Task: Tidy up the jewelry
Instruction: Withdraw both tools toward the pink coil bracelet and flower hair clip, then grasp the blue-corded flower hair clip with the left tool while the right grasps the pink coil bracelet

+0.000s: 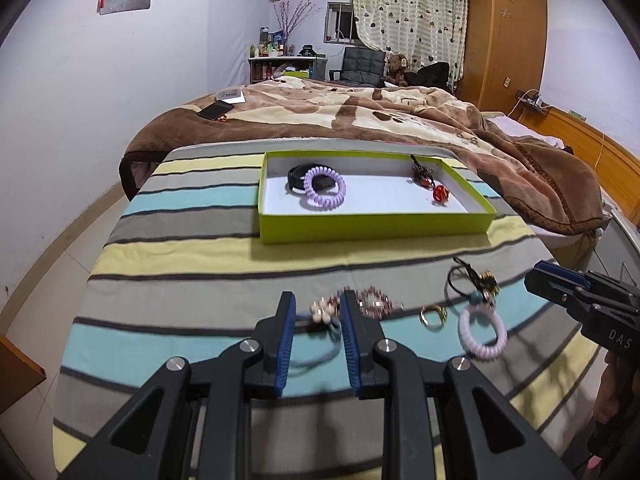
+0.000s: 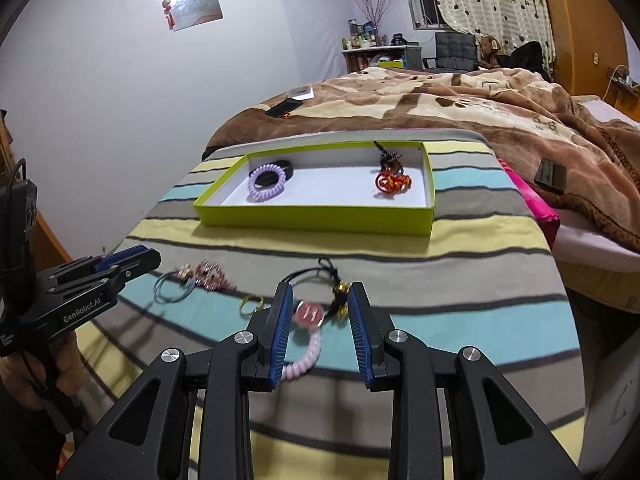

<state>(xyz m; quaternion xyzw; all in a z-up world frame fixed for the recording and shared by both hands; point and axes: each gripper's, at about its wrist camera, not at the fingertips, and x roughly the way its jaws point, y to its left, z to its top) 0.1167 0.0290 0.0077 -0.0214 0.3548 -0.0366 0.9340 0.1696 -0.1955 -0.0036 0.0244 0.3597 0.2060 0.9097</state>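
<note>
A lime-green tray (image 1: 372,226) (image 2: 316,220) lies on the striped cloth and holds a purple coil tie (image 1: 325,193) (image 2: 267,182), a black band (image 1: 304,174) and red-orange trinkets (image 1: 430,184) (image 2: 392,180). In front of it lie a blue hair tie with beads (image 1: 320,314) (image 2: 176,286), a pink bead bracelet (image 1: 376,304) (image 2: 210,274), a gold ring (image 1: 433,316) (image 2: 251,304), a black cord with gold charms (image 1: 480,284) (image 2: 338,292) and a pink coil tie (image 1: 482,332) (image 2: 306,344). My left gripper (image 1: 319,308) is open around the blue tie's beads. My right gripper (image 2: 318,300) is open over the pink coil tie.
A brown patterned blanket (image 1: 360,116) covers the bed behind the tray, with a phone (image 1: 215,110) on it. A pink cloth (image 2: 536,204) and a dark small box (image 2: 551,174) lie to the right. A wooden wardrobe (image 1: 504,36) stands at the back right.
</note>
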